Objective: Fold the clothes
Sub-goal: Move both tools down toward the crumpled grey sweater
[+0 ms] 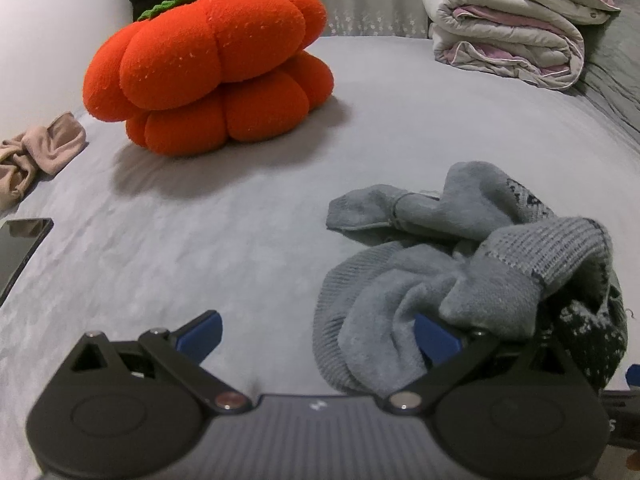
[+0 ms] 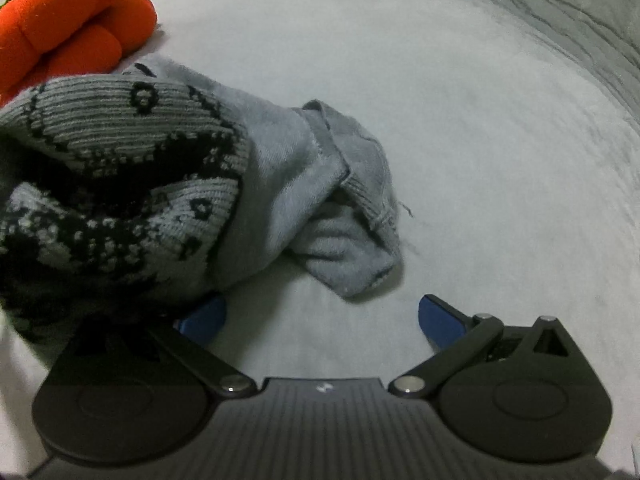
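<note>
- Left gripper (image 1: 318,338) stands wide open, empty; the crumpled grey socks (image 1: 460,264) drape over its right finger (image 1: 434,338) and spread ahead to the right.
- Right gripper (image 2: 322,322) is also spread open; the same socks (image 2: 168,184) cover its left finger (image 2: 206,318), so the heap lies between both hands.
- Farther ahead, the long axis runs forward-left, toward the orange pumpkin cushion (image 1: 208,68) on the bed (image 1: 200,220).
</note>
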A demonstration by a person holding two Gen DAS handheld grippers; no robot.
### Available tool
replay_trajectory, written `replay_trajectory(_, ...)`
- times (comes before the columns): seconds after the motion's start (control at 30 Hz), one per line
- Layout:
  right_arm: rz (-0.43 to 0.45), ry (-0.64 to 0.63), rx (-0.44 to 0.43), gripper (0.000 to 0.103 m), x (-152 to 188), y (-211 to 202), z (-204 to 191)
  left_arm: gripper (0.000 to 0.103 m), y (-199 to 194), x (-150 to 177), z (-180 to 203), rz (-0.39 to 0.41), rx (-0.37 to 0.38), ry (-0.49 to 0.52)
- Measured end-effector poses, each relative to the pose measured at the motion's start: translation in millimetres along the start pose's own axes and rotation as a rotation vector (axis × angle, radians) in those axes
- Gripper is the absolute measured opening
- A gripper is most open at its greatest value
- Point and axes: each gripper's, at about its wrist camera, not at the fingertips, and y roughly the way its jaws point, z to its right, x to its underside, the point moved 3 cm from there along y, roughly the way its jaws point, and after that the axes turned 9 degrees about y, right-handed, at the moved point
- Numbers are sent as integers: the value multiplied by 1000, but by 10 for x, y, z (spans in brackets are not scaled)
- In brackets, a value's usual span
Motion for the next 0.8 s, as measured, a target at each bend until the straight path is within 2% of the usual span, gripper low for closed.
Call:
replay_trajectory(0.23,16,52,-80,103,3,-269,57,102,-100,9,-5,42,23,5)
replay_trajectory(0.37,26,82,-126,87,4,-424,90,102,-153,-1,-14,68,61,18)
replay_trajectory(0.43,31,97,-149,86,4,-502,106,102,-144,-14,7,45,70,32)
replay_trajectory(0.6,54,120,-193,86,-6,-634,98,102,-90,-21,49,-112,104,21)
replay_trajectory(0.8,104,121,-219,86,-38,-676,-6,102,-66,22,-4,-195,124,-19)
